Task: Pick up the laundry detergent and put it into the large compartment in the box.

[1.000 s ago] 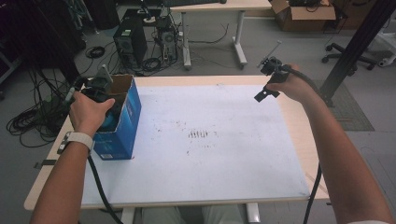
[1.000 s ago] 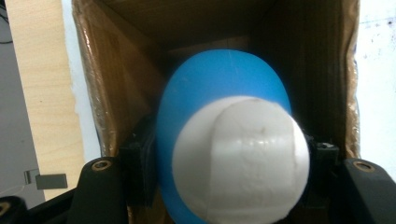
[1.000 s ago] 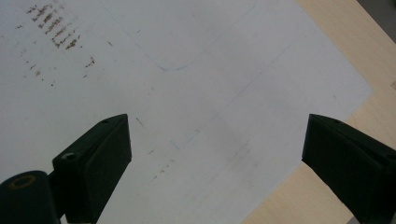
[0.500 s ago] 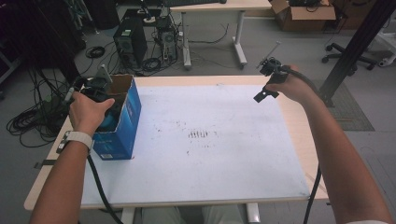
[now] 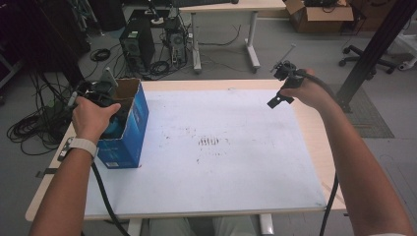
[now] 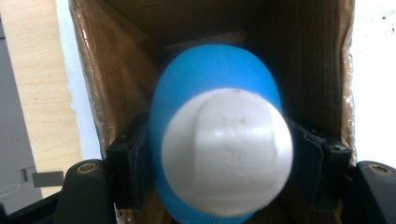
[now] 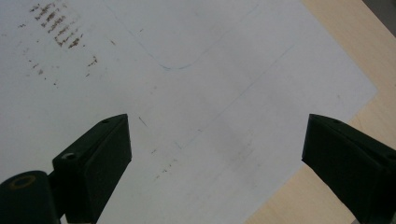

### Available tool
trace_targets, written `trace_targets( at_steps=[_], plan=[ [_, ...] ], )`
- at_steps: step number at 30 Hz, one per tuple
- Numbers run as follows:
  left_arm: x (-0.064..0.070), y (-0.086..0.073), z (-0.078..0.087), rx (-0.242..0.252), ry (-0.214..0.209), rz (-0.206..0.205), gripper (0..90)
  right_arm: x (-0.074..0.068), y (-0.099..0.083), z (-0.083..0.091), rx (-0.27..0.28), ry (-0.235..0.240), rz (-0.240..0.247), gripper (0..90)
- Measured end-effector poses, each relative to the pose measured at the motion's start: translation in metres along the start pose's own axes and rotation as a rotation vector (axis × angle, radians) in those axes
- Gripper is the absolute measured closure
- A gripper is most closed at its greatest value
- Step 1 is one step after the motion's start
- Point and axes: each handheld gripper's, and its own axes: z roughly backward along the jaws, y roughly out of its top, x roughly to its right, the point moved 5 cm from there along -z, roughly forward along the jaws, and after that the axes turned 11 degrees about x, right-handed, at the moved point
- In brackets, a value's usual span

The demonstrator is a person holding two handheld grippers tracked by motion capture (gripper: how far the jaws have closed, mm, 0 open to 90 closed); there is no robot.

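Observation:
An open blue cardboard box (image 5: 129,132) stands at the table's left edge. My left gripper (image 5: 105,105) reaches down into the box (image 6: 116,93), its jaws shut on a blue rounded object with a white end (image 6: 219,149) that sits between the pads (image 6: 135,168). In the high view the hand hides that object. My right gripper (image 5: 280,96) hovers above the far right part of the white sheet (image 5: 221,147). Its jaws (image 7: 217,158) stand wide open with only the sheet (image 7: 187,93) below them.
The white sheet carries a patch of dark smudges (image 5: 211,142) near its middle. Bare wood (image 7: 345,51) frames the sheet on the right. Computer towers (image 5: 137,46), cables and another desk (image 5: 226,10) stand on the floor beyond the table.

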Motion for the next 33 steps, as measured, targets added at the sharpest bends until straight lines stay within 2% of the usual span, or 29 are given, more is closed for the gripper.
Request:
trace_targets(
  at_steps=[5,12,24,28,33],
  plan=[
    [-0.002,0.003,0.009,0.022,0.017,0.005,27.6,-0.001,0.0,0.002,0.001,0.001,0.0,8.1],
    [-0.001,0.006,0.022,0.042,0.037,-0.017,25.2,-0.003,0.0,0.003,0.004,0.004,0.002,8.1],
    [-0.002,0.012,0.052,0.071,0.023,-0.029,24.3,-0.003,-0.002,0.009,0.009,-0.001,-0.001,8.1],
    [0.002,0.014,0.066,0.078,0.016,-0.056,24.3,-0.003,-0.002,0.01,0.012,-0.003,-0.001,8.1],
    [0.016,0.016,0.085,0.105,-0.014,-0.109,24.2,-0.004,0.0,0.011,0.013,-0.004,0.004,8.1]
  ],
)
